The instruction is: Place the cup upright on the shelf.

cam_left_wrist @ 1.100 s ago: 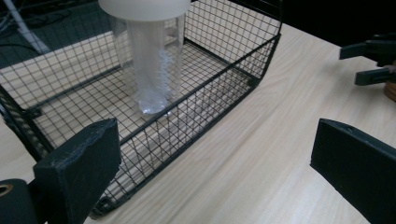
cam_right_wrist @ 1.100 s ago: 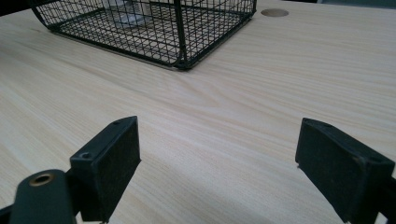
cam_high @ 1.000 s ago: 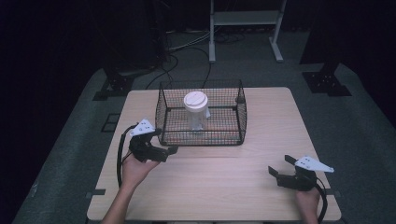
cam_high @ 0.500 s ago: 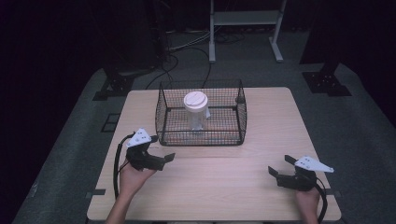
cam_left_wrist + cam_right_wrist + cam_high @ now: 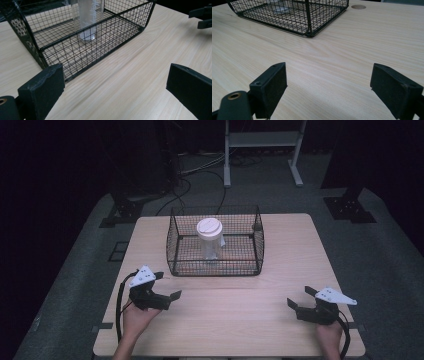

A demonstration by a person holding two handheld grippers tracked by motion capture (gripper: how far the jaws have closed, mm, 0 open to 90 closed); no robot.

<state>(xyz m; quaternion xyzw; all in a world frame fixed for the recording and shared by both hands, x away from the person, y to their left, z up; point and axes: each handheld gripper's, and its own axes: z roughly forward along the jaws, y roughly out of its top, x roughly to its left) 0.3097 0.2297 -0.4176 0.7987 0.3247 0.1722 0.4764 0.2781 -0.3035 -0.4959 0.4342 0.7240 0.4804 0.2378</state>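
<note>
I count one wire basket (image 5: 175, 245) on the counter (image 5: 290, 255), holding one white-lidded clear cup (image 5: 209, 239). My left gripper (image 5: 170, 295) at seven o'clock and right gripper (image 5: 298, 301) at five both gape wide, empty.

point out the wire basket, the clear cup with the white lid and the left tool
wire basket (image 5: 216, 268): high view, on its near mesh wall.
clear cup (image 5: 209, 228): high view, on its white lid, standing inside the basket.
left tool (image 5: 169, 296): high view, midway between its open fingertips.

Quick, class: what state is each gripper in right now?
Left gripper: open, holding nothing.
Right gripper: open, holding nothing.
</note>
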